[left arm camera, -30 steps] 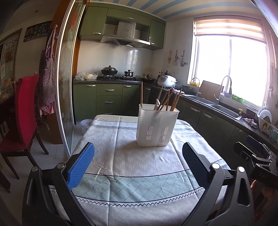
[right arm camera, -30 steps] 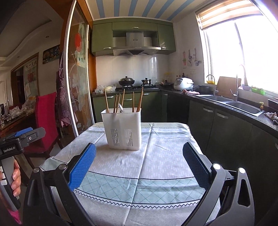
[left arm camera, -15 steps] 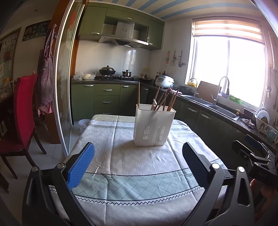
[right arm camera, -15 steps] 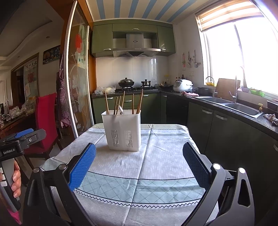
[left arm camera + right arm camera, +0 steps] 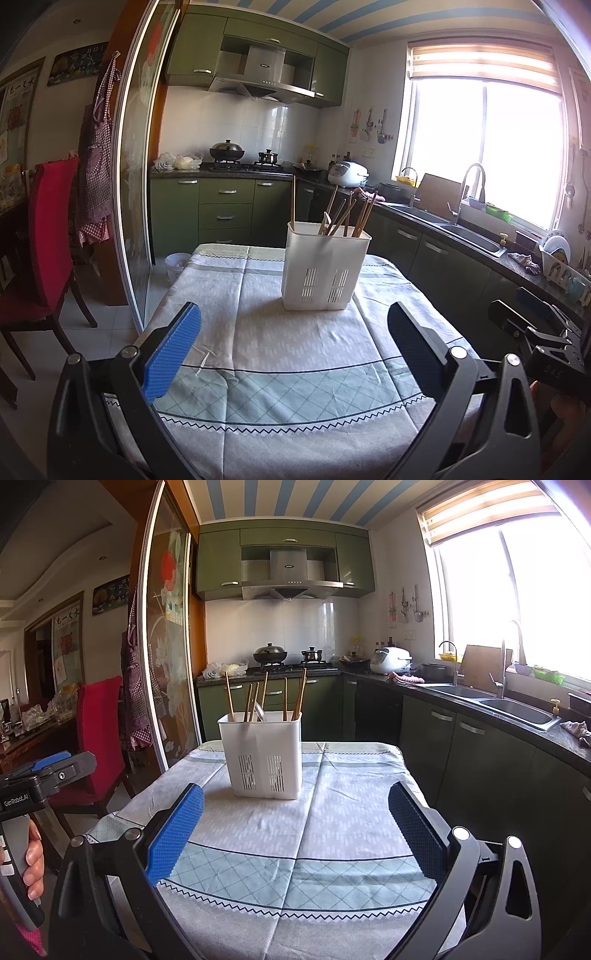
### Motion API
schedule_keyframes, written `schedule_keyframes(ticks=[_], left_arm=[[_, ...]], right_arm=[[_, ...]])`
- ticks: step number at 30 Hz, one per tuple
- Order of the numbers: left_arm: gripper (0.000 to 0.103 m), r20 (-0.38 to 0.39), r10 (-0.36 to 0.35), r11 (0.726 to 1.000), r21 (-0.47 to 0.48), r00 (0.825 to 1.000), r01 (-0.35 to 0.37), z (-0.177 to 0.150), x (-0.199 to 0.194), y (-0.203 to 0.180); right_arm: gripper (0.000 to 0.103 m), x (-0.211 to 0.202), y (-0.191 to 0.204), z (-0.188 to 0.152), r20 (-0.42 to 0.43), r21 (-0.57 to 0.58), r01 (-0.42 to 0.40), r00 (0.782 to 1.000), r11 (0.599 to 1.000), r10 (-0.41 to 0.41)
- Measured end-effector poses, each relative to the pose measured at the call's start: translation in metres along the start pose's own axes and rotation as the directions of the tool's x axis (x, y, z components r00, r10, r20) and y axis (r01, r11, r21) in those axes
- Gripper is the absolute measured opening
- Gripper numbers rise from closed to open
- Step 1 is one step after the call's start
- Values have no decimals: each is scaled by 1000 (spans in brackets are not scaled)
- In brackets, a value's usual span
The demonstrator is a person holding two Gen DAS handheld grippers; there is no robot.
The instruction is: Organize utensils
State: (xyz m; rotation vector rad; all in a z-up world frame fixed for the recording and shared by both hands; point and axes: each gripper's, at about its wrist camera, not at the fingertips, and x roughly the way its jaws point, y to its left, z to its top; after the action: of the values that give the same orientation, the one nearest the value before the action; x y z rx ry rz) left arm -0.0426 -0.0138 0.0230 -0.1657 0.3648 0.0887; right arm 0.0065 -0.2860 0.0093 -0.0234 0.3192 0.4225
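A white slotted utensil holder [image 5: 321, 269] stands upright on the cloth-covered table [image 5: 295, 369]; it also shows in the right wrist view [image 5: 264, 755]. Several wooden chopsticks [image 5: 345, 218] and a spoon stand in it, also seen in the right wrist view [image 5: 258, 698]. My left gripper [image 5: 295, 347] is open and empty over the table's near end, well short of the holder. My right gripper [image 5: 295, 829] is open and empty, likewise short of the holder.
A red chair [image 5: 48, 236] stands left of the table by a glass sliding door [image 5: 136, 192]. Green kitchen cabinets [image 5: 221, 214], a stove and a sink counter [image 5: 461, 236] lie behind and to the right. The other handheld gripper shows at each view's edge.
Both views drift slightly; the holder sits a little lower and further left in the left wrist view. Both grippers stay open and empty.
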Motion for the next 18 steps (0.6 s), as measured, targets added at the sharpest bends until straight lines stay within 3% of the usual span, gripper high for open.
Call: schedule_keyframes(ticks=[15, 18], left_arm=[[96, -32, 16, 999, -39, 999, -18, -2, 3, 7], [96, -38, -8, 999, -41, 999, 6, -2, 4, 9]], right_arm=[[98, -1, 3, 0, -5, -5, -1, 1000, 1000, 1], [98, -1, 3, 0, -5, -5, -1, 1000, 1000, 1]])
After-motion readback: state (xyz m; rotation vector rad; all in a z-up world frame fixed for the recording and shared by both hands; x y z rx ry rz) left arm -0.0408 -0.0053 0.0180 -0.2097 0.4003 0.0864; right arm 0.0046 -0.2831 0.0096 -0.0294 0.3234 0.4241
